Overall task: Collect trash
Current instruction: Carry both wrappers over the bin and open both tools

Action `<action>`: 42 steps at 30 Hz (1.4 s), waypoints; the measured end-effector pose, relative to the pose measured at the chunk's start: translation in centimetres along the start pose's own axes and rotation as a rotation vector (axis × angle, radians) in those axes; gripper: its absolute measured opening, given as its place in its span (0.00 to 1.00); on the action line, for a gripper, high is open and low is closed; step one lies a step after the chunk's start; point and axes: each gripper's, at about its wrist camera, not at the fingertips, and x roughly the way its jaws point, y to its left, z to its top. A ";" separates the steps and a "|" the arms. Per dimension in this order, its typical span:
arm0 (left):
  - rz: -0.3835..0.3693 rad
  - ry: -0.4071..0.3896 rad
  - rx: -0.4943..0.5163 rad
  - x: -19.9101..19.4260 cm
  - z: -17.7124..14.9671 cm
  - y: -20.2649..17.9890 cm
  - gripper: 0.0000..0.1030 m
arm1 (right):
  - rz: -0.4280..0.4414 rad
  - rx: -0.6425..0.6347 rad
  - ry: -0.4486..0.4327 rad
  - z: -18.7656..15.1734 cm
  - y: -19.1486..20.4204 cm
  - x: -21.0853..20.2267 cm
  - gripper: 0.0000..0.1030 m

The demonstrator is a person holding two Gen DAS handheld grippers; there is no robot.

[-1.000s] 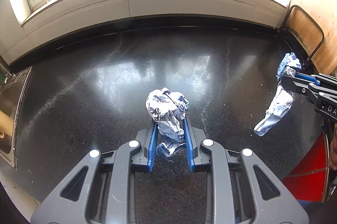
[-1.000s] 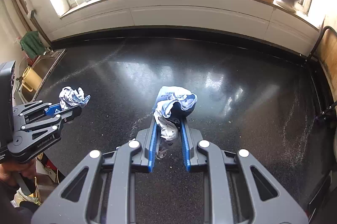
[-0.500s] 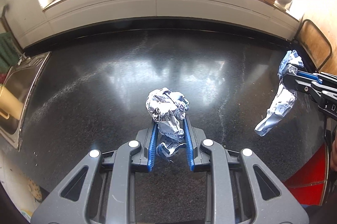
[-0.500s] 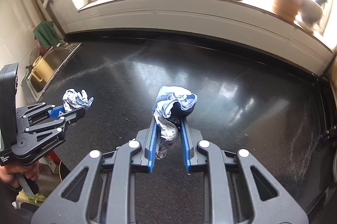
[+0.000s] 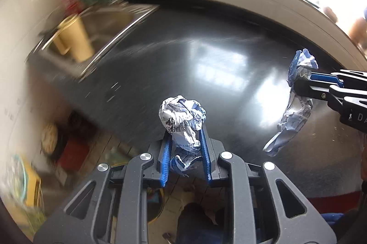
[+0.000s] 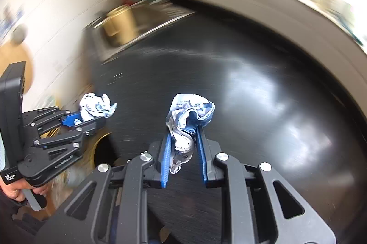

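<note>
- My left tool (image 5: 184, 140): blue pads clamped on a crumpled white-and-blue printed paper wad (image 5: 182, 116); the wad bulges above the tips and a scrap hangs between the fingers
- My right tool (image 6: 183, 140): pinching a second crumpled white-and-blue wrapper (image 6: 189, 115), most of it bunched above the tips and a tail hanging between the pads
- Both pieces are held up off the glossy black stone desk (image 5: 218, 65)
- From the left camera the right tool comes in from the right edge, its wrapper drooping below the fingers
- Background smeared: steel sink (image 5: 110, 21) at the desk's far left end, with a yellow cup-like container (image 5: 74, 38) in it
- My hand (image 6: 13, 191) grips the left tool's handle, seen by the right camera
</note>
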 end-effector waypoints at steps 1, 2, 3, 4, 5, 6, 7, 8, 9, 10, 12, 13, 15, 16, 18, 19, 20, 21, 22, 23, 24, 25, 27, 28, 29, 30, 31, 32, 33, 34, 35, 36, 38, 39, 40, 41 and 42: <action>0.020 0.009 -0.036 -0.2 -0.9 1.4 0.22 | 0.029 -0.035 0.013 0.3 1.5 0.8 0.21; 0.040 0.019 -0.073 -0.3 -2.0 2.9 0.22 | 0.058 -0.075 0.027 0.5 3.2 1.7 0.21; 0.058 0.027 -0.102 -0.4 -2.9 4.1 0.22 | 0.091 -0.122 0.044 0.7 5.1 2.7 0.21; 0.084 0.040 -0.139 -0.6 -4.2 5.6 0.22 | 0.119 -0.170 0.063 0.9 7.1 3.7 0.21; 0.100 0.056 -0.167 -0.6 -5.3 6.8 0.22 | 0.144 -0.214 0.083 0.9 9.0 4.7 0.21; 0.118 0.072 -0.196 -0.6 -6.4 8.0 0.22 | 0.177 -0.257 0.105 0.9 10.9 5.6 0.21; 0.136 0.090 -0.230 -0.5 -7.7 9.3 0.22 | 0.201 -0.295 0.125 0.7 12.8 6.5 0.21; 0.145 0.104 -0.262 -0.4 -8.8 10.4 0.22 | 0.220 -0.324 0.144 0.7 14.2 7.3 0.21; 0.152 0.123 -0.299 -0.1 -10.0 11.6 0.22 | 0.237 -0.351 0.166 0.5 15.7 8.2 0.21; 0.154 0.136 -0.325 0.0 -10.9 12.7 0.22 | 0.258 -0.380 0.191 0.2 17.3 9.2 0.21; 0.152 0.154 -0.377 0.7 -12.6 14.3 0.22 | 0.283 -0.425 0.224 -0.2 19.6 10.8 0.21; 0.148 0.162 -0.400 1.3 -13.4 15.2 0.22 | 0.291 -0.449 0.242 -0.5 20.8 11.8 0.21; 0.135 0.176 -0.435 2.7 -14.6 16.4 0.22 | 0.301 -0.483 0.266 -0.9 22.8 13.5 0.21; 0.129 0.176 -0.448 3.2 -15.1 17.0 0.22 | 0.302 -0.500 0.282 -1.1 23.8 14.6 0.21; 0.113 0.194 -0.476 4.4 -16.0 18.0 0.22 | 0.302 -0.523 0.311 -1.4 25.3 16.8 0.21; 0.104 0.195 -0.487 4.9 -16.5 18.5 0.22 | 0.298 -0.531 0.321 -1.8 26.0 17.4 0.21; 0.102 0.198 -0.489 5.2 -17.1 18.9 0.22 | 0.295 -0.540 0.333 -1.9 26.5 18.3 0.21; 0.101 0.200 -0.487 5.5 -17.4 19.2 0.22 | 0.291 -0.549 0.342 -2.0 26.8 19.0 0.21; 0.096 0.202 -0.485 5.9 -17.6 19.5 0.22 | 0.285 -0.562 0.351 -2.1 27.2 19.7 0.21; 0.086 0.195 -0.482 6.1 -17.7 19.7 0.22 | 0.281 -0.570 0.360 -2.2 27.4 20.3 0.21; 0.081 0.195 -0.487 6.4 -17.8 19.8 0.22 | 0.279 -0.576 0.367 -2.2 27.6 20.9 0.21; 0.079 0.197 -0.490 6.6 -17.9 20.0 0.22 | 0.276 -0.582 0.374 -2.3 27.8 21.3 0.21; 0.071 0.205 -0.495 7.1 -18.1 20.2 0.23 | 0.272 -0.590 0.388 -2.2 27.8 22.1 0.21; 0.068 0.206 -0.496 7.5 -18.2 20.6 0.23 | 0.271 -0.597 0.394 -2.1 27.7 22.3 0.21; 0.069 0.206 -0.496 7.8 -18.4 21.0 0.23 | 0.269 -0.604 0.396 -2.1 27.9 22.5 0.21; 0.066 0.209 -0.497 8.0 -18.5 21.0 0.23 | 0.269 -0.609 0.400 -2.1 28.2 22.8 0.21; 0.061 0.210 -0.500 8.2 -18.6 21.1 0.23 | 0.268 -0.615 0.403 -2.2 28.3 22.9 0.21; 0.058 0.210 -0.503 8.4 -18.7 21.2 0.23 | 0.262 -0.621 0.402 -2.2 28.4 23.0 0.21; 0.055 0.209 -0.507 8.5 -18.8 21.3 0.24 | 0.257 -0.629 0.403 -2.2 28.5 23.2 0.23; 0.053 0.213 -0.510 8.7 -18.9 21.4 0.31 | 0.254 -0.632 0.409 -2.2 28.6 23.3 0.27; 0.052 0.218 -0.514 8.9 -19.0 21.5 0.38 | 0.251 -0.633 0.413 -2.3 28.5 23.3 0.33; 0.057 0.218 -0.517 8.9 -19.1 21.6 0.55 | 0.248 -0.635 0.411 -2.2 28.5 23.4 0.38; 0.055 0.210 -0.518 8.7 -19.2 21.6 0.62 | 0.250 -0.633 0.404 -2.0 28.5 23.5 0.50; 0.055 0.211 -0.514 8.7 -19.2 21.6 0.62 | 0.249 -0.632 0.400 -1.9 28.6 23.4 0.50; 0.057 0.212 -0.510 8.6 -19.2 21.7 0.62 | 0.251 -0.628 0.400 -1.7 28.5 23.3 0.50; 0.060 0.211 -0.507 8.4 -19.1 21.6 0.63 | 0.255 -0.621 0.397 -1.5 28.3 23.0 0.50; 0.064 0.208 -0.502 8.1 -18.9 21.6 0.65 | 0.259 -0.616 0.396 -1.4 28.3 22.9 0.51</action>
